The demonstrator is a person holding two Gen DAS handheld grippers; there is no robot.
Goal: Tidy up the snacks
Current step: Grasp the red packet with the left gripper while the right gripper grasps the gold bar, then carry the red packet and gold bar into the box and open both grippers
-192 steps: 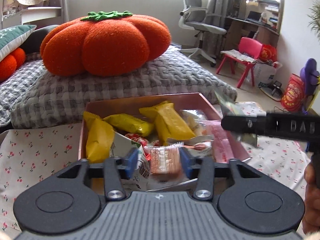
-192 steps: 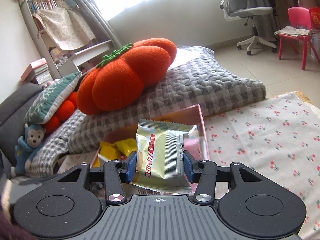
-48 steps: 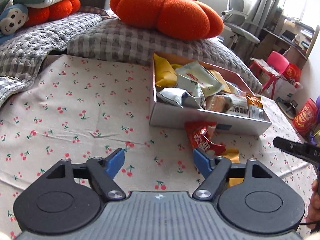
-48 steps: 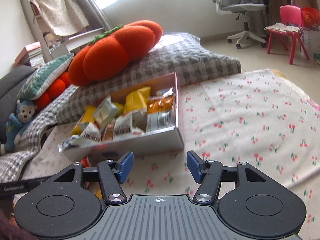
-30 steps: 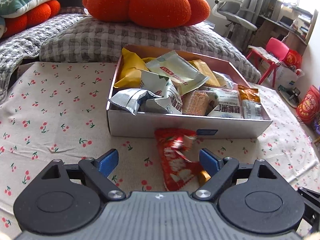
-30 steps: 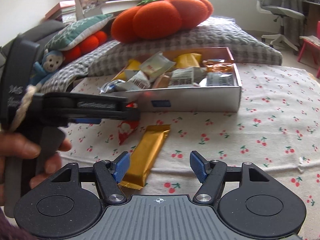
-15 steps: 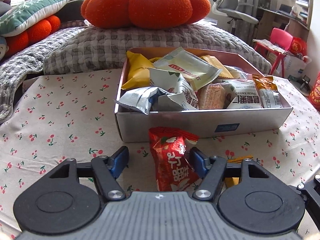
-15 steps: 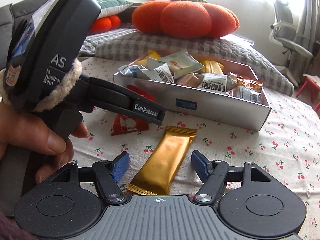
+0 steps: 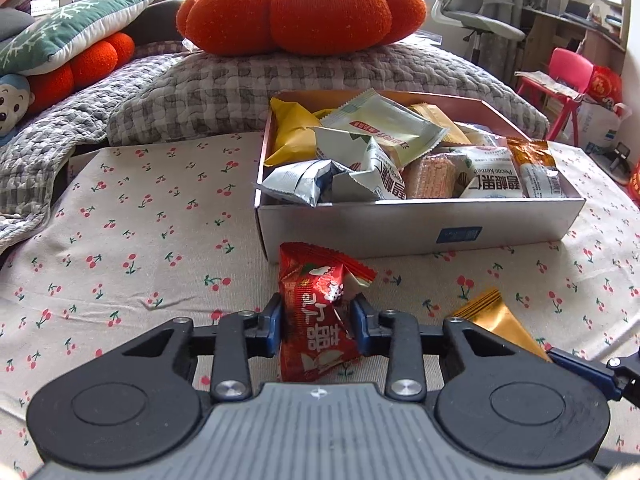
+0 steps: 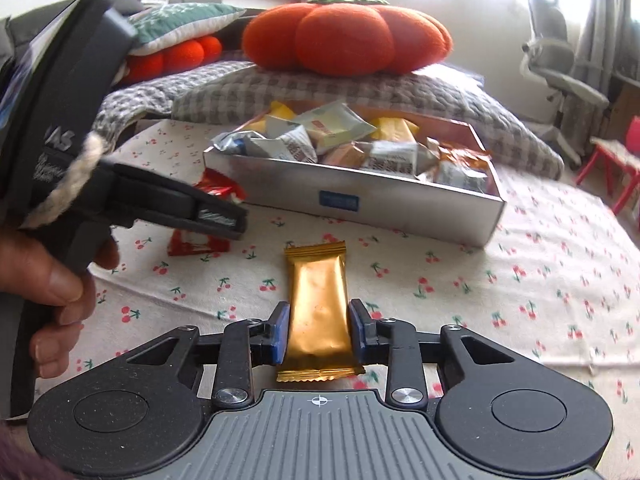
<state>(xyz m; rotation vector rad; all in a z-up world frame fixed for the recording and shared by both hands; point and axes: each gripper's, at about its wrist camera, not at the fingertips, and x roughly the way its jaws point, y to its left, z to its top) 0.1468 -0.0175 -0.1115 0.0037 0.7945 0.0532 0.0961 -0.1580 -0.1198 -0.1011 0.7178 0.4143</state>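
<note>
Pick-up step, both hands at once: left gripper [image 9: 318,318] has its jaws closing on the red pack [image 9: 316,312], blue pads against both sides of the wrapper; right gripper [image 10: 318,330] likewise closing on the gold bar [image 10: 319,308], pads tight at its long edges. Both snacks lie on the cherry-print cloth [image 9: 140,240], just in front of the box [image 9: 420,224]; red pack nearly touching the box's near-left corner, gold bar a little further out toward the person. Judged: these look like the last two loose snacks, so the task is near its end. Next move calls for a firm grip, a lift clear of the near wall, then a carry forward over the rim and a release. Box is already heaped: yellow bag [image 9: 294,132], pale green pack [image 9: 384,124], silver packs [image 9: 332,178], wafer pack [image 9: 434,176], orange pack [image 9: 536,168] fill it to the rim, some poking above. Free room is scarce; a drop on top may slide off, so the flatter right-hand part seems the better spot. Near wall stands directly in the path of both hands. Grippers work close together; left one crosses the right wrist view [image 10: 160,200], held by a hand [image 10: 44,280], so collision is a risk if both go in together. Behind: grey quilt [image 9: 320,76], orange pumpkin cushion [image 9: 300,4], office chair [image 9: 472,12], pink chair [image 9: 568,76]; none in the way
</note>
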